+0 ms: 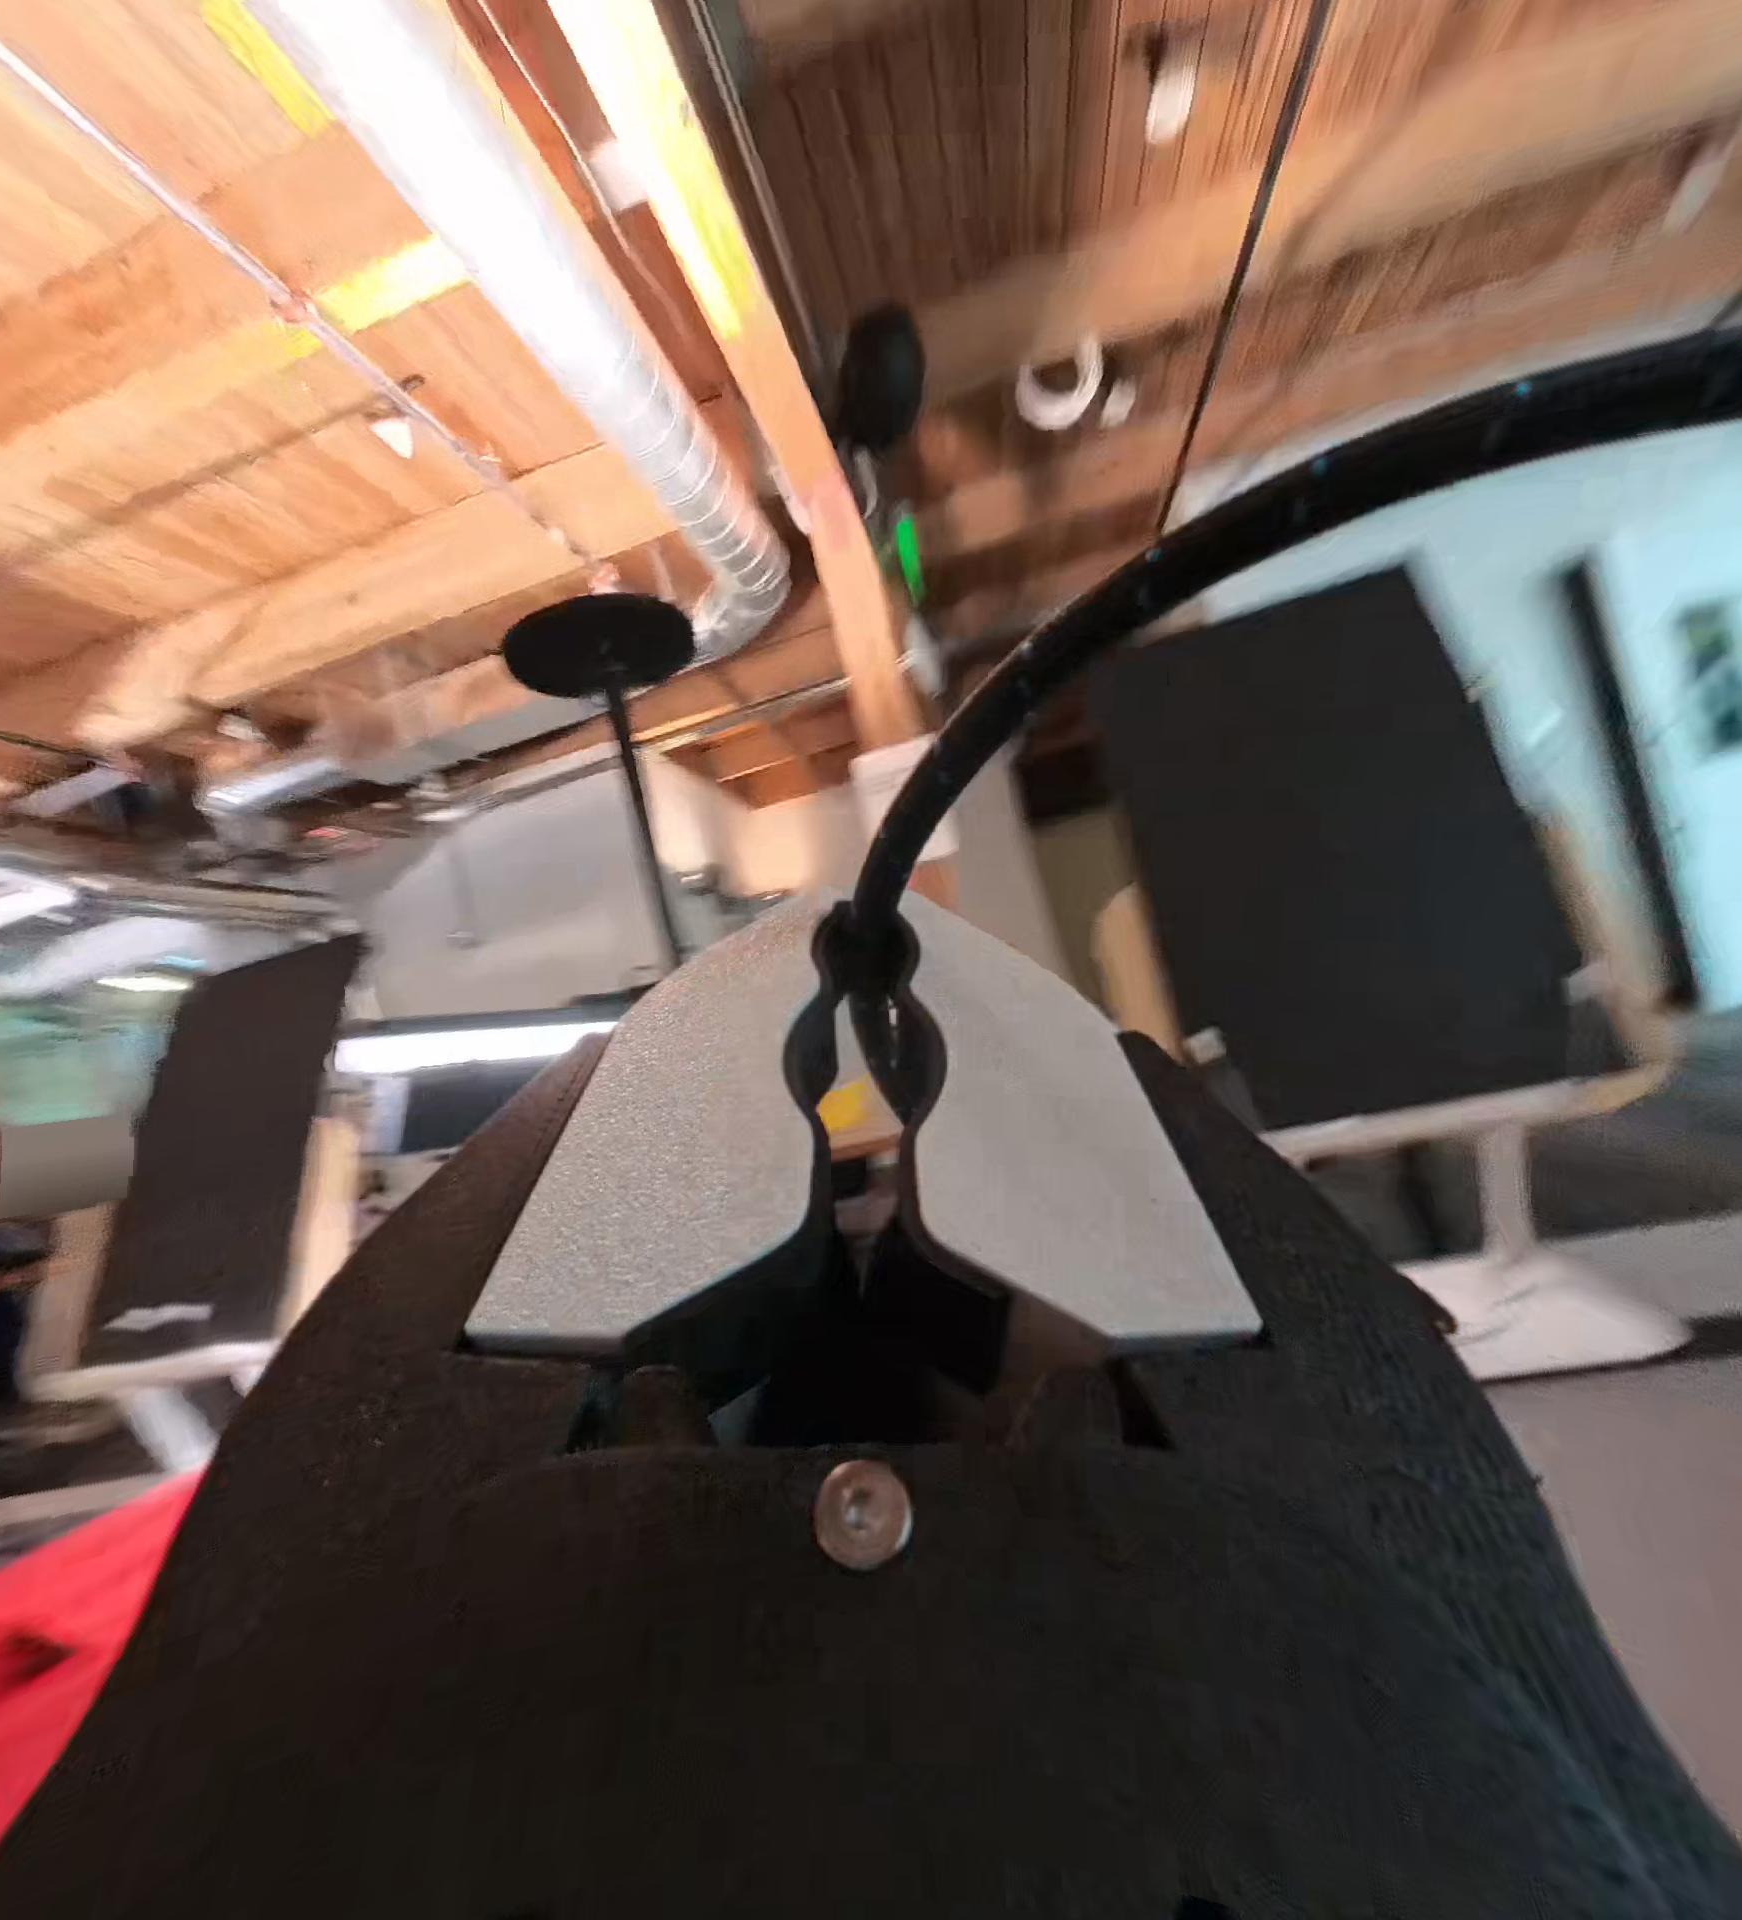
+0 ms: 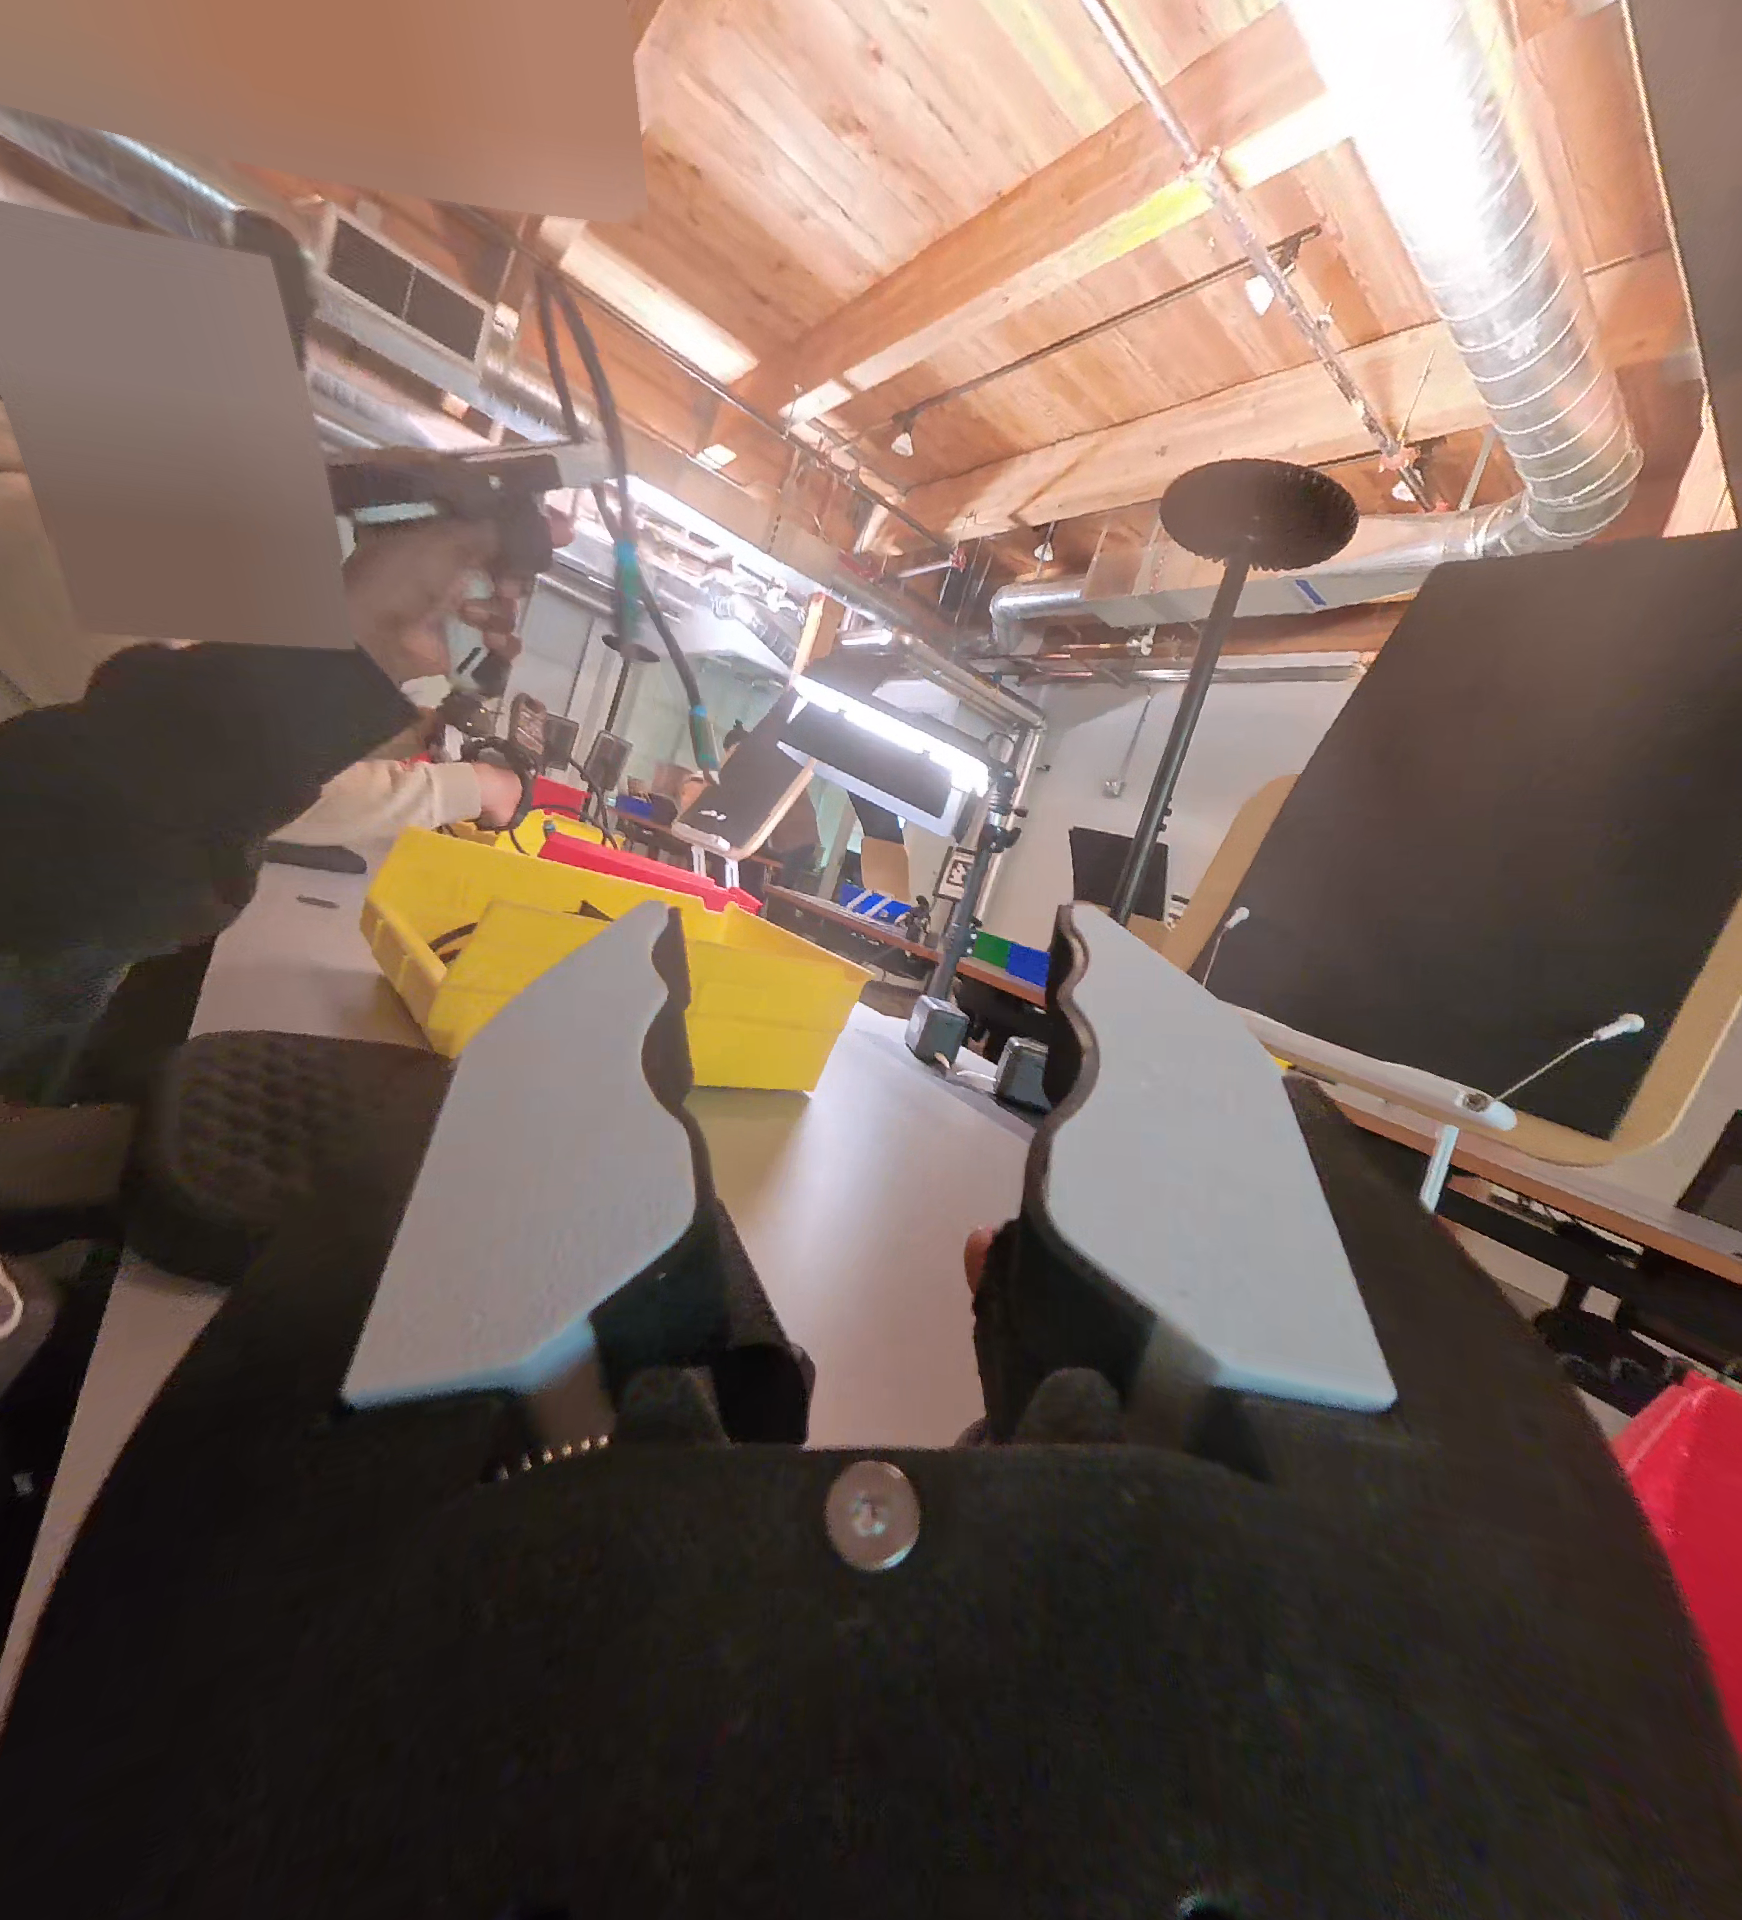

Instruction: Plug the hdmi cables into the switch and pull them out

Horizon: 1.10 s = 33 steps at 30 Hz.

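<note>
Left tool (image 1: pixel 867 961) is clamping a black HDMI cable (image 1: pixel 1106 613) between its two grey fingers (image 1: pixel 680 1143), which are standing nearly together, with the cable sitting in the scalloped notch near their tips. We are seeing this cable rising out of the grip, arching up and running off the right edge of the left wrist view. We cannot tell where its plug is: the part of the cable below the notch is hidden behind the fingers. We are pointing this tool upward, toward a wooden ceiling (image 1: pixel 171 364) and a silver duct (image 1: pixel 659 416); the surroundings are motion-blurred.

Right tool (image 2: pixel 862 977) is standing open, its fingers (image 2: pixel 555 1174) well apart and gripping nothing. We are holding it low over the pale bench (image 2: pixel 846 1195). Between and beyond the fingers, a yellow bin (image 2: pixel 742 997) is resting on the bench, with a red bin (image 2: pixel 638 868) just behind it. Two small grey blocks (image 2: pixel 934 1034) are sitting on the bench near the right finger. A black panel (image 2: pixel 1521 862) is leaning at the right, and a black stand with a disc top (image 2: pixel 1256 514) is rising behind the bench. We are not finding the switch in either view.
</note>
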{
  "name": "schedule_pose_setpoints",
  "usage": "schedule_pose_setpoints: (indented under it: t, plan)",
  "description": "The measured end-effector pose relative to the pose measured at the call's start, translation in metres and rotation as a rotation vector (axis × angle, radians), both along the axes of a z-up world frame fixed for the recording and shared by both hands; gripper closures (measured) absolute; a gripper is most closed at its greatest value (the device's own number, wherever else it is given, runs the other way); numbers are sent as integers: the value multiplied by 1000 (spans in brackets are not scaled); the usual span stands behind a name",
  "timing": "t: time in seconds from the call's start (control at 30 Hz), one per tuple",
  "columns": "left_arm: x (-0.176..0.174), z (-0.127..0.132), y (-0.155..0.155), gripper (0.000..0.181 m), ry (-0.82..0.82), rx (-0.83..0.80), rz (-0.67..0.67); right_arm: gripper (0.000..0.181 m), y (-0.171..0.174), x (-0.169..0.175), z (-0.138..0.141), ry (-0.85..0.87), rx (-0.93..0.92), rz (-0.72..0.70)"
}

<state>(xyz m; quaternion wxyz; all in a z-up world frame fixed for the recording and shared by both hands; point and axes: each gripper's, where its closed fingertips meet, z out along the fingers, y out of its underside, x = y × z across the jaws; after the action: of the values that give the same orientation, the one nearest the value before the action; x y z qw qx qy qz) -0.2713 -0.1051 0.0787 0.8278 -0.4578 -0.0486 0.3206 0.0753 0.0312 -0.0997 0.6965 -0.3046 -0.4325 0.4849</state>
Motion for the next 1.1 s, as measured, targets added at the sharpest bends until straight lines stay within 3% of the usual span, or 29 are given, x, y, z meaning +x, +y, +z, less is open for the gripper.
schedule_pose_setpoints:
  t: [0.07,0.23,0.4,0.5,0.57,0.8,0.93,1.1]
  plan:
    - [25,-17,15,177,-94,79,-134,116,-12,-6,7,0,-11,7]
    - [60,-76,60,177,-322,159,-269,119,-72,-30,22,-3,14,98]
    - [93,-84,77,178,-414,219,-421,126,-113,-64,3,-51,26,113]
    - [106,-79,71,178,-415,283,-505,124,-131,-85,-28,-177,192,79]
    - [112,-76,69,179,-451,318,-595,125,-127,-90,-38,-224,270,10]
    - [143,-69,64,180,-701,407,-988,136,-71,-66,-12,-100,264,-280]
    - [162,-65,62,180,-751,401,-1109,128,-56,-60,-8,-80,189,-301]
    - [170,-60,58,179,-736,400,-1155,133,-48,-54,-3,-58,143,-273]
